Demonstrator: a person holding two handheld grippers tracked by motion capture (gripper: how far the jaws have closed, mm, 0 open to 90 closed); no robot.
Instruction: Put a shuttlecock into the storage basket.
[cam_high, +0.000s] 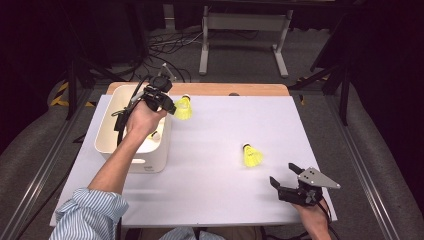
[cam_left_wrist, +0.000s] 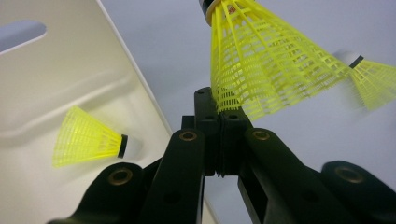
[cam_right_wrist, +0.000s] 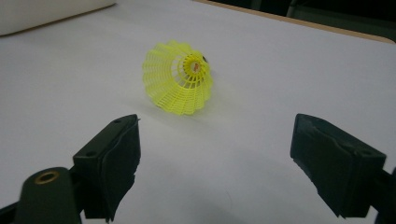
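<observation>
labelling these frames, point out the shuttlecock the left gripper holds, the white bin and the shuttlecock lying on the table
held shuttlecock (cam_left_wrist: 261, 70), left gripper view, yellow skirt
white bin (cam_high: 107, 120), high view, left wall
shuttlecock on the table (cam_right_wrist: 175, 86), right gripper view, skirt's mesh

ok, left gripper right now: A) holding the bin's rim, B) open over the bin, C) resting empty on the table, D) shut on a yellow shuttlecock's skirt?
D: the left gripper has its jaws closed on the skirt of a yellow shuttlecock, beside the white bin.
</observation>
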